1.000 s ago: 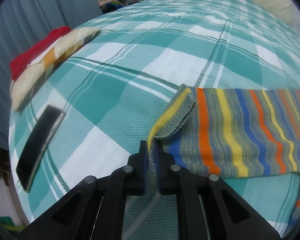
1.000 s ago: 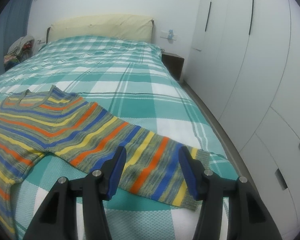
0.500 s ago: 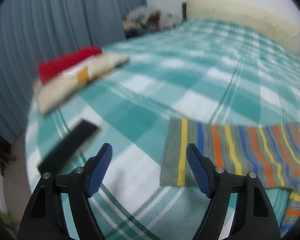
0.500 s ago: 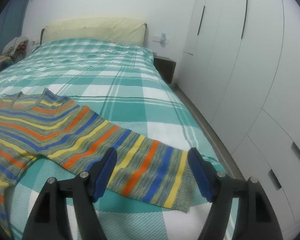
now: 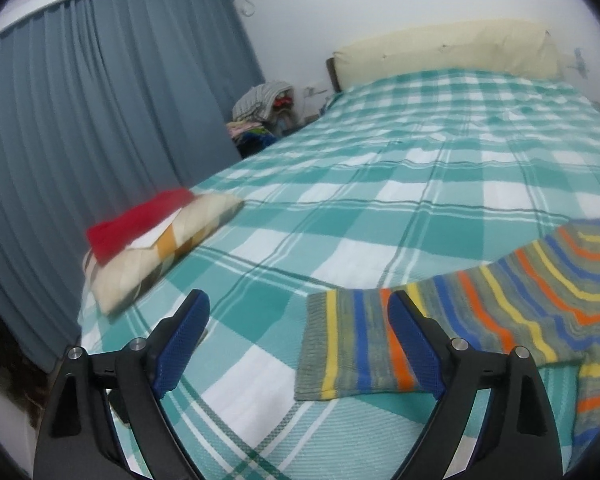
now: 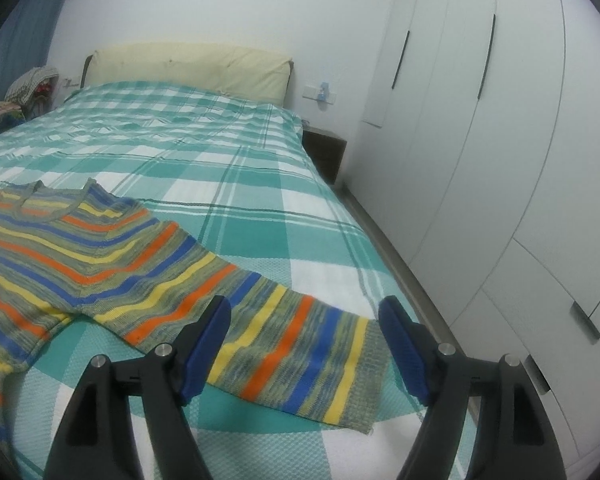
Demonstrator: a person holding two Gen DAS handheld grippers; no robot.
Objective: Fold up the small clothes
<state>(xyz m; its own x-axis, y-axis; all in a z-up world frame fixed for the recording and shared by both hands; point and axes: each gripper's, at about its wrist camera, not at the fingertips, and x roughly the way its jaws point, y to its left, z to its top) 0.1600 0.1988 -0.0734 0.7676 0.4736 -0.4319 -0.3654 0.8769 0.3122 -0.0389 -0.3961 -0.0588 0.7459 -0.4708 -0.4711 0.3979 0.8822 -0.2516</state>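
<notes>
A small striped knit sweater (image 6: 100, 264) lies flat on the green plaid bed (image 6: 228, 184), sleeves spread. Its left sleeve (image 5: 364, 344) ends in a grey cuff in the left wrist view; its right sleeve (image 6: 300, 352) ends in a cuff in the right wrist view. My left gripper (image 5: 300, 344) is open and empty, raised above the left cuff. My right gripper (image 6: 304, 344) is open and empty, hovering over the right sleeve near its cuff.
A stack of folded clothes (image 5: 160, 248), red on cream, lies at the bed's left edge. Blue curtains (image 5: 80, 140) hang left. A pile of clothes (image 5: 264, 112) sits by the headboard (image 5: 444, 48). White wardrobes (image 6: 500, 140) and a nightstand (image 6: 324, 152) stand right.
My left gripper let go of the left cuff, opened wide and rose back; the sleeve now lies flat. My right gripper stayed open and drew back slightly over the right sleeve.
</notes>
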